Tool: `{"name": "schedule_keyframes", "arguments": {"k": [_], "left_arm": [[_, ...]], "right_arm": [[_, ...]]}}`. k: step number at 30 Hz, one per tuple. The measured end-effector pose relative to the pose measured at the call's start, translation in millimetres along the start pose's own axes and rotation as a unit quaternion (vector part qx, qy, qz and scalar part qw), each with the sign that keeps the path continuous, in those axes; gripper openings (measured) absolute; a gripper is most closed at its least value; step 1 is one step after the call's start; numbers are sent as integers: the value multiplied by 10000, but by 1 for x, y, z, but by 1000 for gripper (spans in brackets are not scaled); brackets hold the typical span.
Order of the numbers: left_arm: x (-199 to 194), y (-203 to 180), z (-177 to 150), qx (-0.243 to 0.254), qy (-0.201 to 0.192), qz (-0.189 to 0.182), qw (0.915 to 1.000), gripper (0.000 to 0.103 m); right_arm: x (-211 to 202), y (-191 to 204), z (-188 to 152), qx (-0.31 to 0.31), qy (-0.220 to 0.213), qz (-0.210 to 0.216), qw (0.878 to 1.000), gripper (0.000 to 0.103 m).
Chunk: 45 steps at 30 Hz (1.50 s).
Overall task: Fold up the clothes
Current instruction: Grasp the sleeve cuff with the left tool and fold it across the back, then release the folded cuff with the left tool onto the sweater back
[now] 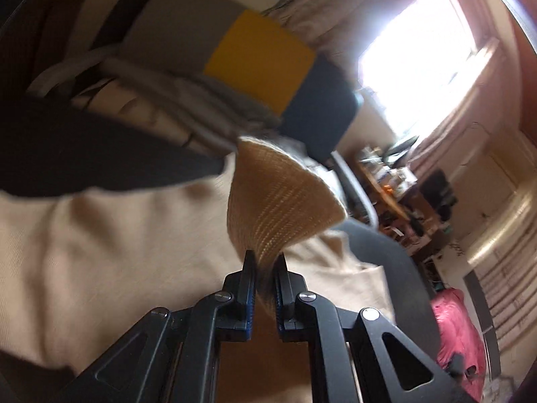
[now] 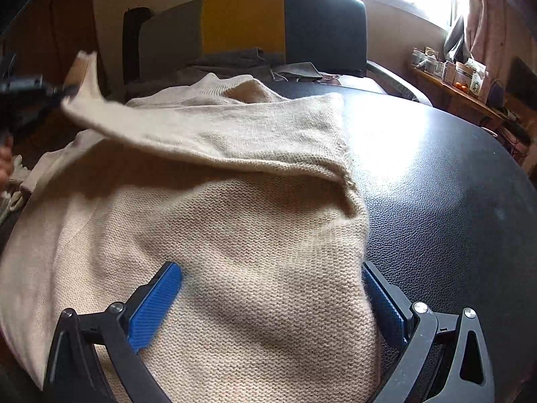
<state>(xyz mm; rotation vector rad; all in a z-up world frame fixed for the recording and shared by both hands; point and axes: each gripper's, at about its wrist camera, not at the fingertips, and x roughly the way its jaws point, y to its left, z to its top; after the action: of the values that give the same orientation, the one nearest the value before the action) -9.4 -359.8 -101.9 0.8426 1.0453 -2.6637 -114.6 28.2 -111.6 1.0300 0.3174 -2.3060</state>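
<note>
A cream knit sweater (image 2: 235, 235) lies spread on the black table (image 2: 436, 184). My left gripper (image 1: 265, 258) is shut on the ribbed cuff (image 1: 282, 201) of its sleeve, which is lifted off the table. In the right wrist view the left gripper (image 2: 30, 87) shows blurred at the far left, with the sleeve (image 2: 201, 134) stretched across the sweater's body toward it. My right gripper (image 2: 272, 288) stands open over the sweater's near right part. Its blue pads (image 2: 154, 305) are wide apart, with fabric lying between them and the right pad at the garment's edge.
A chair (image 2: 245, 20) with grey, yellow and navy panels stands behind the table, with grey clothes (image 2: 235, 60) piled on it. A cluttered shelf (image 2: 463, 77) runs under the bright window at the right. A red bundle (image 1: 456, 329) lies on the floor.
</note>
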Motion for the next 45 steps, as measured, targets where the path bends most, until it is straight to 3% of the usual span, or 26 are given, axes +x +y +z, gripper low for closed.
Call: {"name": "schedule_keyframes", "arguments": {"k": [3,4,8,12,15,19,23,24,26,28,30,33,36,38,39,40,41,45], "left_arm": [[4,36,-19,-519,201,23,9984,19],[4,51,-25,-811,284,-55,9963,26],[-8,95,-45,-1709,274,-464,9838,39],[-20,112,-43,-1918,113,-646,9792,50],[-22,119,-34,-1915,82,-358,9808,52],[-11,107,-11,-1445,406,89,9886,53],[11,77,-1,-478,846,561,9937,48],[15,70,0,-218,891,672,9935,42],[23,65,2,48,1036,722,9920,20],[26,61,3,195,1097,745,9910,19],[24,56,7,252,1107,750,9907,18],[22,53,5,430,1139,795,9894,18],[24,46,4,695,1158,888,9868,18],[22,42,3,843,1105,995,9853,11],[20,40,2,907,1024,1038,9852,9],[17,37,2,971,943,1080,9849,8],[15,35,2,1024,864,1121,9846,8],[16,27,8,1038,605,1249,9849,8]], "right_arm": [[-1,1,-1,2,4,-11,10000,103],[-2,1,-1,1,2,-15,10000,103],[-1,0,-2,4,-5,-22,10000,103],[0,0,-1,5,0,-31,10000,103],[0,-3,-1,21,11,5,10000,103],[0,-6,2,104,139,130,9998,103],[-1,-17,17,210,611,496,9967,103],[-6,-25,24,447,550,623,9955,103],[-23,-41,43,724,24,661,9952,103],[-30,-57,69,843,-382,490,9945,103],[-13,-74,96,936,-325,417,9942,103],[42,-96,128,1205,410,140,9918,103],[85,-105,142,1379,843,199,9866,103],[107,-102,149,1267,1061,246,9859,90],[112,-96,151,1086,1182,202,9868,58],[113,-87,155,815,1150,6,9900,40],[109,-78,160,587,1089,-79,9923,10],[92,-59,179,-41,703,-518,9962,11]]}}
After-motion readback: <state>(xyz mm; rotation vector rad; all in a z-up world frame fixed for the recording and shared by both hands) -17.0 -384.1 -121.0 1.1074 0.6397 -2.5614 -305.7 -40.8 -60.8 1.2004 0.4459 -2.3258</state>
